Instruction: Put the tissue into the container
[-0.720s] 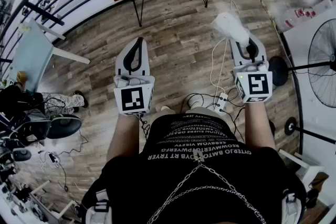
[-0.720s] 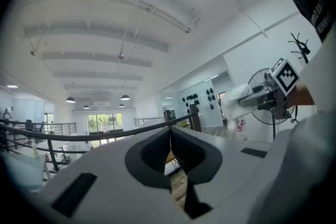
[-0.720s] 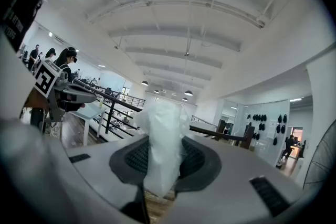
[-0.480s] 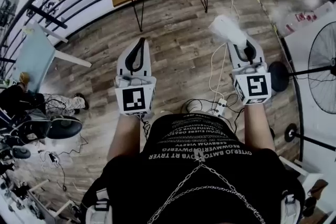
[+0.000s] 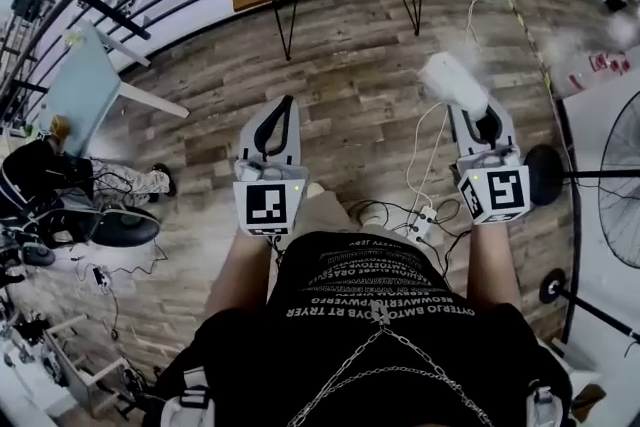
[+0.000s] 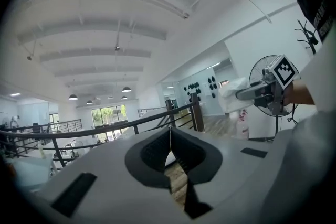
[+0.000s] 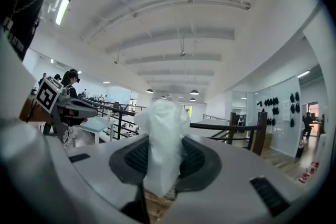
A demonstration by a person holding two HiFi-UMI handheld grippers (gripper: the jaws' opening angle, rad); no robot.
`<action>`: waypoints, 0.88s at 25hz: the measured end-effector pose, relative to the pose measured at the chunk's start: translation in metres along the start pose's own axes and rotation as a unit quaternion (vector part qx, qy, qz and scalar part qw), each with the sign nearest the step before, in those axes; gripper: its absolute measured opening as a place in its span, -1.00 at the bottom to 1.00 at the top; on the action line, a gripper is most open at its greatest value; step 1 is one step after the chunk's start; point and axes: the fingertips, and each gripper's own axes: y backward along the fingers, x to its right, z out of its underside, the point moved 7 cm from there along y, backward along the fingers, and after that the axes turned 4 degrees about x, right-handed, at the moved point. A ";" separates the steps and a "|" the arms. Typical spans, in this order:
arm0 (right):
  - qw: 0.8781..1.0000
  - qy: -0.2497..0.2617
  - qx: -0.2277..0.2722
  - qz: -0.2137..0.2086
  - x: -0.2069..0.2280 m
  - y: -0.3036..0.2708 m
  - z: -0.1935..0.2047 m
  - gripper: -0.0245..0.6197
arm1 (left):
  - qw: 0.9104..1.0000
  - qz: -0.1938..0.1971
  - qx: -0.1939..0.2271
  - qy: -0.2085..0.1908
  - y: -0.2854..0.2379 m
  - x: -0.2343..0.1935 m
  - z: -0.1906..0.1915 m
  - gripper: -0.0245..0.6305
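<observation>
Wooden floor (image 5: 350,115) below; right claw (image 7: 163,162) pinches tissue (image 7: 164,134), left claw (image 6: 169,136) closed, empty.

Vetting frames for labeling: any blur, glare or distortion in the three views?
Head view: heavy fisheye, floor planks bow; tissue overexposed, edges soft. Left gripper view: black vignette, jaws close and soft. Right gripper view: tissue low-contrast against the white ceiling.

The black T-shirt (image 5: 450,345) at six o'clock bears white lettering and a chain (image 5: 379,318). The left gripper (image 5: 287,103) and right gripper (image 5: 484,120) are grey-white.
</observation>
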 end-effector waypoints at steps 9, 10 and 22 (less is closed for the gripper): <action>1.000 -0.007 0.004 -0.004 -0.010 -0.093 0.002 -0.58 | 1.000 -0.008 0.005 0.008 -0.065 -0.079 0.012 -0.84; 1.000 -0.008 0.002 -0.004 -0.011 -0.105 0.001 -0.58 | 1.000 -0.004 0.009 0.007 -0.074 -0.086 0.010 -0.84; 0.999 -0.031 -0.014 0.017 -0.033 -0.213 -0.020 -0.58 | 0.999 0.029 0.023 0.018 -0.144 -0.187 0.022 -0.84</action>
